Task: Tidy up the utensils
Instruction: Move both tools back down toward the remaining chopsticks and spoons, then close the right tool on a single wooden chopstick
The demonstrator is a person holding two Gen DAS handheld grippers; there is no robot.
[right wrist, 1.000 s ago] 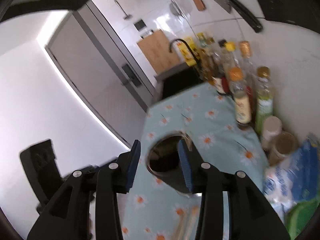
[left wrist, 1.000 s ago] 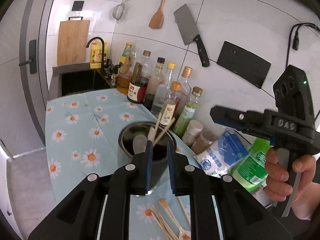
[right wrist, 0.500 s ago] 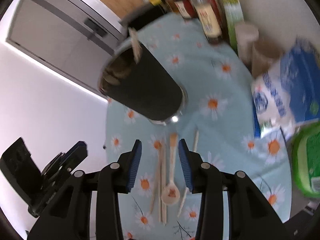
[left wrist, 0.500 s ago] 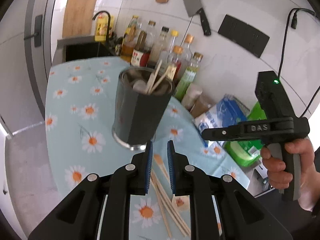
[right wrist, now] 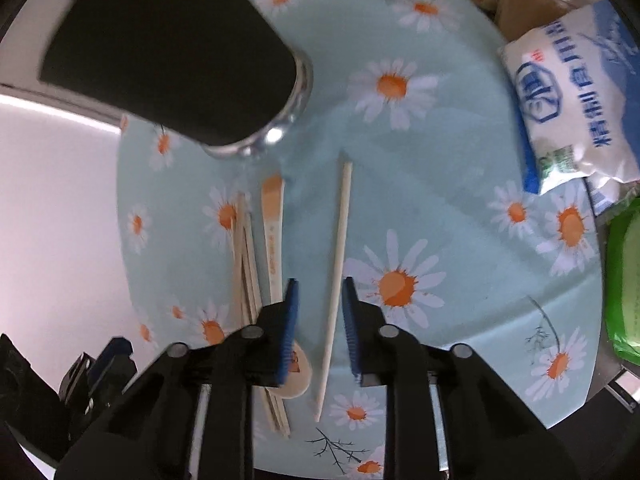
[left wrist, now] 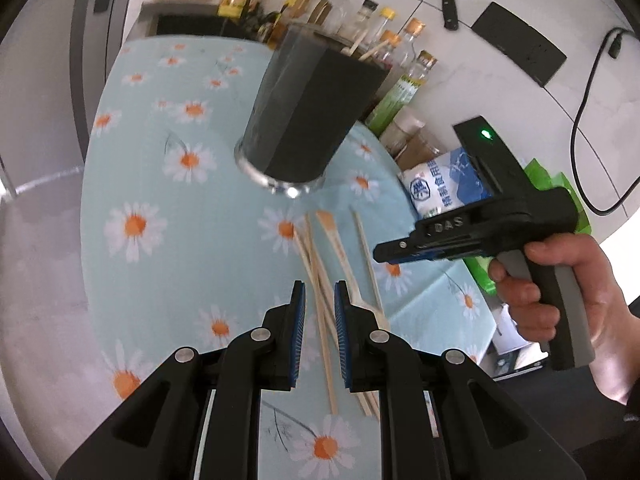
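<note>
A black utensil holder [left wrist: 308, 120] [right wrist: 168, 48] stands on the daisy tablecloth with wooden handles sticking out of its top. In front of it lie a bundle of chopsticks [left wrist: 316, 272] [right wrist: 244, 252], a wooden spoon [left wrist: 340, 252] [right wrist: 274, 232] and a single chopstick [left wrist: 366, 256] [right wrist: 338, 256]. My left gripper [left wrist: 319, 292] hovers over the bundle, its jaws a narrow gap apart and pressing on nothing. My right gripper [right wrist: 320, 292] [left wrist: 378, 252] points steeply down. Its jaws are closing astride the single chopstick, and the pads do not touch it.
Oil and sauce bottles [left wrist: 384, 40] line the wall behind the holder. A blue-and-white salt bag [left wrist: 444, 184] [right wrist: 568, 92] and a green packet [right wrist: 628, 288] lie to the right. A hand [left wrist: 560, 292] holds the right gripper. The table's near edge [right wrist: 440, 456] is close.
Both grippers have come down towards the tablecloth and tilted downward, from above the holder to the loose utensils. The right jaws have narrowed around the single chopstick.
</note>
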